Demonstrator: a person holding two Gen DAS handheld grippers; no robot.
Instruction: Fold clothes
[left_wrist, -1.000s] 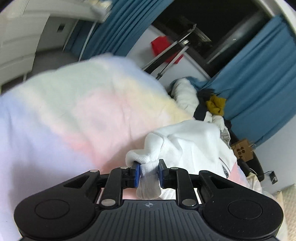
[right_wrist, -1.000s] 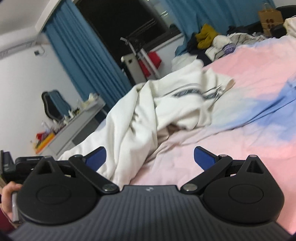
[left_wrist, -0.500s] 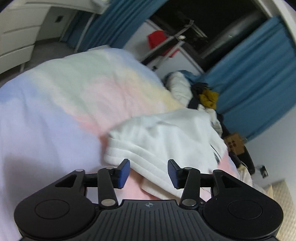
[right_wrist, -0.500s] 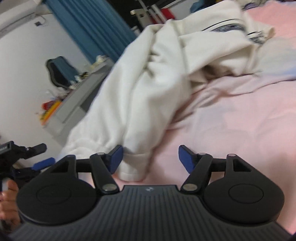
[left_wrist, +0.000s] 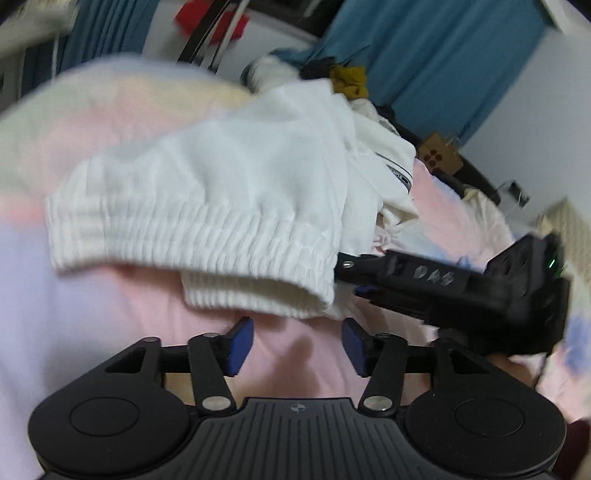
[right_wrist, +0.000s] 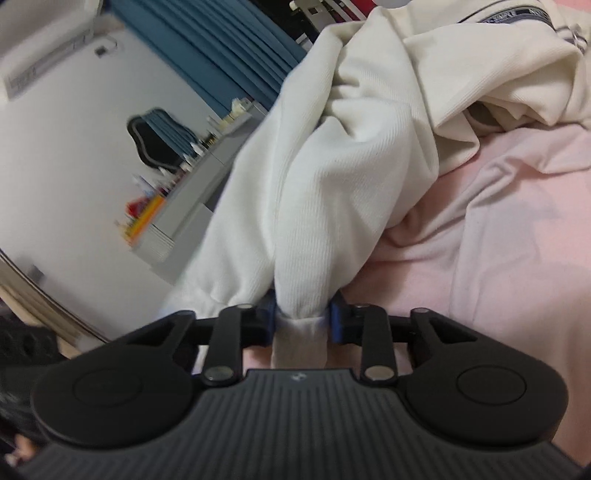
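While the right hand-held gripper (right_wrist: 301, 319) pinches the white garment's (right_wrist: 351, 177) hem, the left hand-held gripper (left_wrist: 297, 345) gapes empty.

Pastel bedsheet (left_wrist: 110, 110) covering bed, pink, lilac and pale yellow patches blending. Blue curtains (left_wrist: 443, 55) hanging along far side; more blue curtains (right_wrist: 221, 48) showing in right wrist view. White wall (right_wrist: 74, 129) carrying wavy-framed mirror (right_wrist: 155, 136), curtain reflecting in it. Grey dresser (right_wrist: 192, 206) standing below, small bottles and colourful clutter crowding its top. Pile of dark, white and mustard clothing (left_wrist: 347, 81) lying at bed's far end. Brown paper bag (left_wrist: 441, 157) sitting beside bed. Red item (left_wrist: 207, 18) blurring near top.
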